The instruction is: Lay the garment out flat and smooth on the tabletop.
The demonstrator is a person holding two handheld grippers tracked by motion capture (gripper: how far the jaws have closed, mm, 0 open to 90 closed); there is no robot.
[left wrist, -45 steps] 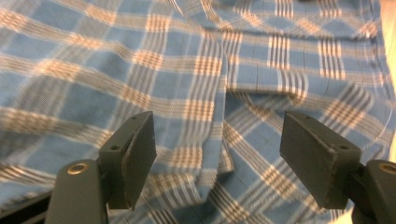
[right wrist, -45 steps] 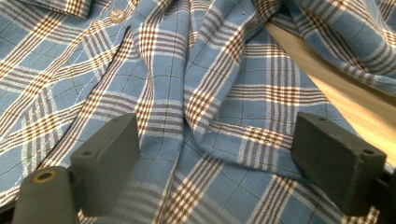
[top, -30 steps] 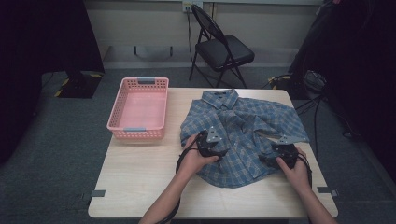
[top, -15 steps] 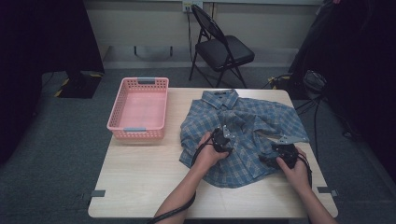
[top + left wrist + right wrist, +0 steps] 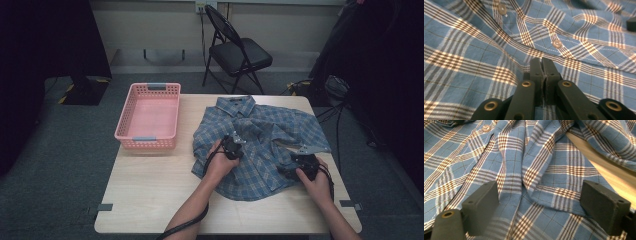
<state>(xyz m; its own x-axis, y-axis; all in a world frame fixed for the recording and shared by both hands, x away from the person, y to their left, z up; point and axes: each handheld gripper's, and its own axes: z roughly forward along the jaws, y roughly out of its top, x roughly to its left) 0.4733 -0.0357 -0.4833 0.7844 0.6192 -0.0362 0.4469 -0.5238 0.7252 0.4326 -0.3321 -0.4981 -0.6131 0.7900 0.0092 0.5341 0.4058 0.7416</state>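
Wooden table point(image 5: 150, 190) carries a rumpled plaid shirt point(image 5: 260, 135). Left gripper point(image 5: 541, 75) has its jaws pressed together above the cloth; right gripper point(image 5: 539, 202) spreads wide over folds.

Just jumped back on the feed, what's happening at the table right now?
A person is working a blue plaid shirt spread rumpled on the table with a gripper in each hand. The left gripper is over the middle of the shirt, near the button strip, jaws pressed together; whether any cloth sits between them is hard to tell. The right gripper is open over the folds at the shirt's right side, jaws straddling a ridge of cloth. A pink basket sits empty at the table's left.
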